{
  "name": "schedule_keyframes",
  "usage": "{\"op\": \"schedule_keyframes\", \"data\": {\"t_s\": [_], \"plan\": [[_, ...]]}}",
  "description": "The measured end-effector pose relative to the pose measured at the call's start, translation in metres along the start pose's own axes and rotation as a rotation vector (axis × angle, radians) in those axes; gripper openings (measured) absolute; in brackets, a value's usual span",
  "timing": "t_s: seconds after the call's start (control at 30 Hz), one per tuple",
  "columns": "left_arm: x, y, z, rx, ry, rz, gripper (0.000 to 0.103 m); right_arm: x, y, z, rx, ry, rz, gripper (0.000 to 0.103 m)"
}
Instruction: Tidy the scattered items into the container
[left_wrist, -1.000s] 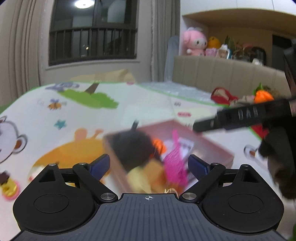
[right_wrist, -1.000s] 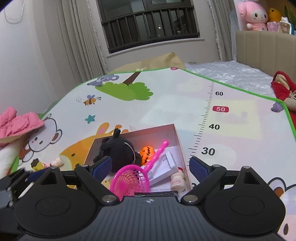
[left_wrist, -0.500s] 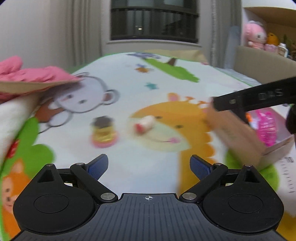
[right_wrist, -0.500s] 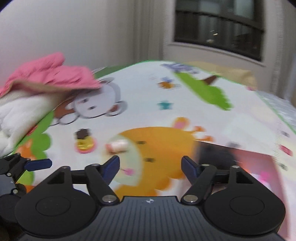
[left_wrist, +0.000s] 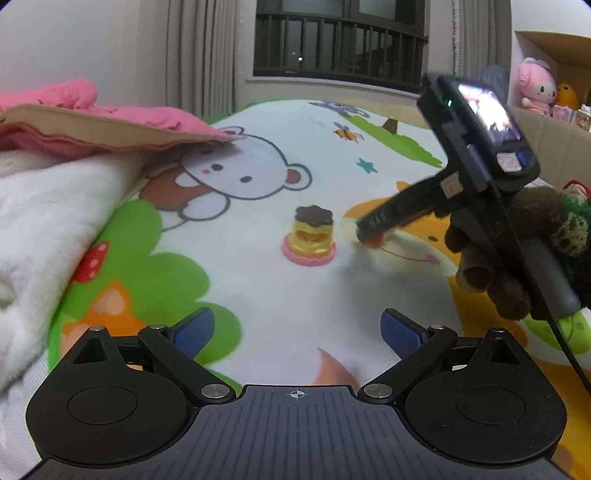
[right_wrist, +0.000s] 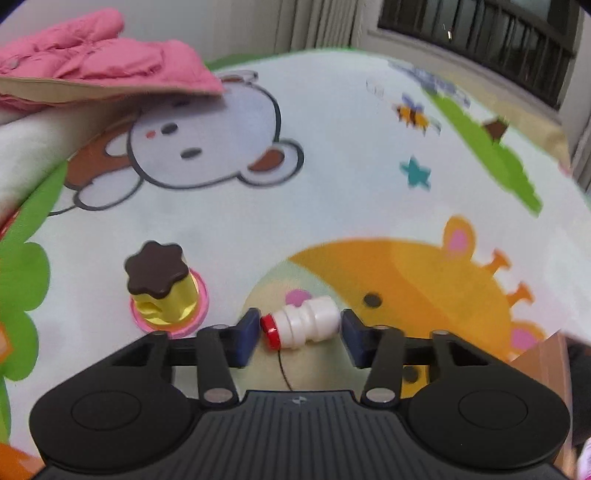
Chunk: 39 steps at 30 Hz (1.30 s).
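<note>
The right gripper is closing its jaws around the bottle, which is lying on its side on the mat between the pads, near-centre; the left pad looks to be touching the red cap, the right pad is just apart. The left gripper is hovering wide apart and empty, near the pudding toy. Judgement: the pads are bearing endwise on cap and base, so closing squarely and lifting straight should be keeping the bottle from rolling or squirting out.

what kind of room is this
Probably a child's bedroom or playroom at home: a cartoon play mat covers the floor, plush toys sit on a shelf, and a toy pudding lies on the mat.
</note>
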<state>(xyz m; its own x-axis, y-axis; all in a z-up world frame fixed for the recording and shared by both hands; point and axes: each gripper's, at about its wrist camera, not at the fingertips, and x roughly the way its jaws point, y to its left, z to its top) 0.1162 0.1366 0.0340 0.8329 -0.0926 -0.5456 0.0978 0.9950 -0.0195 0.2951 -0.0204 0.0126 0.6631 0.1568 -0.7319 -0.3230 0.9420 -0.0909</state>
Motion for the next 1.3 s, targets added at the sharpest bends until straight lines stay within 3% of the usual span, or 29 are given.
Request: {"op": "schedule_keyframes", "data": {"t_s": [0.2,0.33,0.47,0.63,0.7,0.77,0.87,1.07,1.3], "plan": [[0.027,0.000,0.016,0.013,-0.025,0.025,0.100,-0.045,-0.017,-0.023,0.093,-0.070,0.068,0.046],[0.054,-0.007,0.030,0.037,-0.035,0.044,0.099,-0.101,-0.026,-0.063,0.071,-0.128,0.091,0.046],[0.081,-0.025,0.042,0.085,-0.041,0.094,0.099,-0.150,-0.049,-0.110,0.080,-0.125,0.165,0.046],[0.107,-0.044,0.049,0.119,-0.042,0.098,0.097,-0.188,-0.074,-0.168,0.087,-0.115,0.117,0.046],[0.119,-0.046,0.051,0.100,-0.016,0.107,0.073,-0.201,-0.088,-0.186,0.116,-0.112,0.099,0.046],[0.129,-0.046,0.052,0.057,0.019,0.106,0.063,-0.212,-0.101,-0.202,0.147,-0.103,0.082,0.046],[0.130,-0.051,0.052,0.052,0.022,0.137,0.055,-0.222,-0.116,-0.222,0.179,-0.081,0.052,0.046],[0.084,-0.078,0.039,0.058,0.031,0.044,0.055,-0.228,-0.131,-0.254,0.221,-0.049,0.027,0.046],[-0.008,-0.140,0.000,0.113,0.057,-0.188,0.055,-0.236,-0.120,-0.267,0.161,-0.075,-0.021,0.046]]}}
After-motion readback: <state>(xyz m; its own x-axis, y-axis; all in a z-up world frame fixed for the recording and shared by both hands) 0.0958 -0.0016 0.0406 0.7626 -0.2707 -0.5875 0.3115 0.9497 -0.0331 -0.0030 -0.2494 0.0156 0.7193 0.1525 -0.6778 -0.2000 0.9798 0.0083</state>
